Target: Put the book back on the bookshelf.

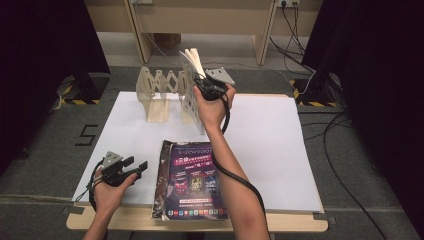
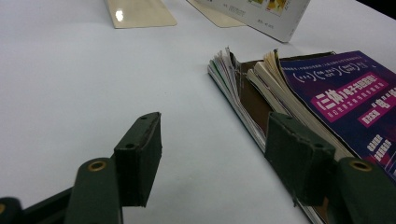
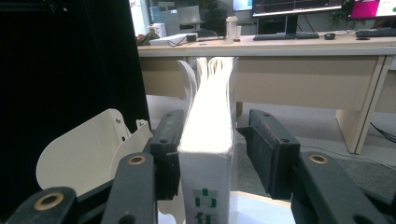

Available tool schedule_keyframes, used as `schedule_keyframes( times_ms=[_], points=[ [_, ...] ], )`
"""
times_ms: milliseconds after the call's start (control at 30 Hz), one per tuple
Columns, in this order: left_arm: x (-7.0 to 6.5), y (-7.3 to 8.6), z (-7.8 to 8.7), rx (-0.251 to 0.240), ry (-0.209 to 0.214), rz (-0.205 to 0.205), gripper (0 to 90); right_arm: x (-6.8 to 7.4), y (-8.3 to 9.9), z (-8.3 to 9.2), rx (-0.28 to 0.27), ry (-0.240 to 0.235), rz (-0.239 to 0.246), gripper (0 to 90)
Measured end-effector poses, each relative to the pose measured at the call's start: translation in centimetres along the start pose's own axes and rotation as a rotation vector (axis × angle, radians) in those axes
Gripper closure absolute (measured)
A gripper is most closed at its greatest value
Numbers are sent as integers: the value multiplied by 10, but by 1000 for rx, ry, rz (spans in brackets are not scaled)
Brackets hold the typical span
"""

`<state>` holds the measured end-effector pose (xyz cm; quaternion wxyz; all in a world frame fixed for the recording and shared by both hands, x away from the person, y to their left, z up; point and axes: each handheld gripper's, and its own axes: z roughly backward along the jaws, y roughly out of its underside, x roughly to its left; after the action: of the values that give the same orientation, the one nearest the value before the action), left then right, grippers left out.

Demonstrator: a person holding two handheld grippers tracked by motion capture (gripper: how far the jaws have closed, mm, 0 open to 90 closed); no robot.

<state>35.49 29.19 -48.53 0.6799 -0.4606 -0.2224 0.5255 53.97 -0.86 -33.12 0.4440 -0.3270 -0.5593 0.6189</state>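
White book point(image 3: 208, 140) stands upright in rack point(image 1: 160, 92), spine toward right tongs point(image 3: 208, 149), parted around it; left tongs point(image 2: 212, 154) apart, empty.

Even overhead light, glare on the white book's pages point(image 3: 212, 100), soft low-resolution blur throughout.

The purple magazine point(image 2: 345, 98) lying on the counter point(image 1: 280, 150) carries a pink band with white Chinese characters, of which "三体" can be read at its start in the left gripper view; the smaller print around it is too blurred to make out. On the floor left of the counter a black "5" point(image 1: 88, 134) is marked. The white book's point(image 3: 208, 140) spine bears green Chinese characters, too cut off to read.
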Motion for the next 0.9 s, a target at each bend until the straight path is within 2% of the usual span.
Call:
schedule_keyframes(
  times_ms=[467,733,900],
  points=[
    [-3,-2,-3,-2,9,-6,358,0,0,15,7,-13,8,555],
    [-5,-3,-10,8,24,-9,358,-6,2,26,31,-43,-20,542],
    [-7,-3,-12,8,33,-11,359,-8,3,32,33,-45,-9,539]
  ],
)
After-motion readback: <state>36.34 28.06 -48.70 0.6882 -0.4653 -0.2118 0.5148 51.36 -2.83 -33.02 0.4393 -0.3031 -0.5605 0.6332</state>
